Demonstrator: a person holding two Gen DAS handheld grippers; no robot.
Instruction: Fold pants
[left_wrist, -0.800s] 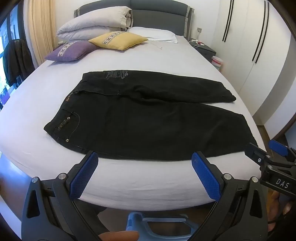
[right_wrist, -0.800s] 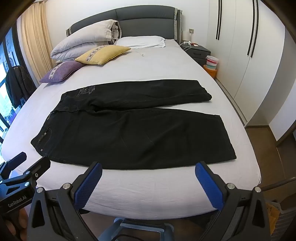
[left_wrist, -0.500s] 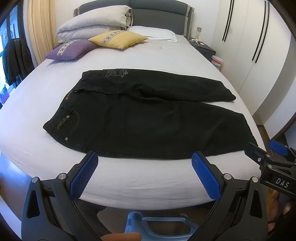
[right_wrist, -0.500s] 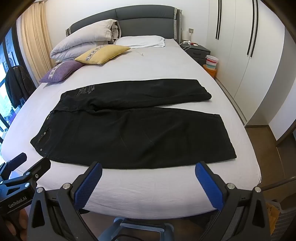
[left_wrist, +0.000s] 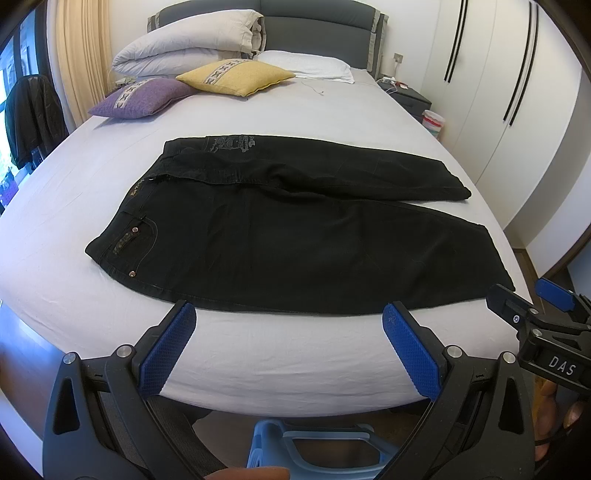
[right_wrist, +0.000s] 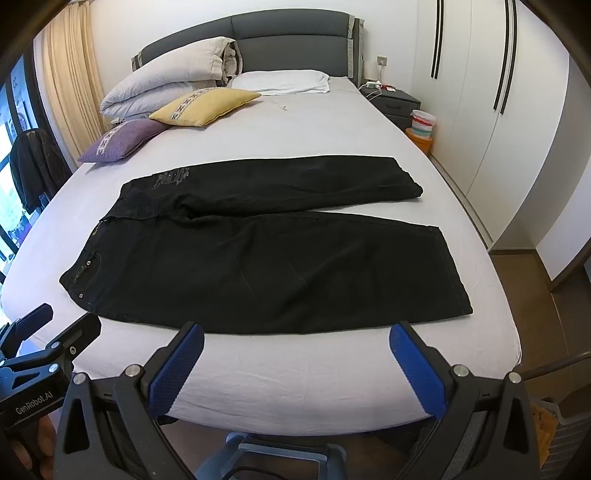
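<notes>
Both your claws are spread wide with nothing between the pads: the left claw (left_wrist: 290, 347) and the right claw (right_wrist: 295, 363) hover at the near edge of the bed (left_wrist: 277, 362), short of the fabric. Just beyond them the black pants (left_wrist: 295, 236) lie flat across the sheet, waistband toward your left, hems toward your right, the two legs slightly apart. No fold shows yet, so the whole job is ahead: probably bring one leg over the other, then double the length.
</notes>
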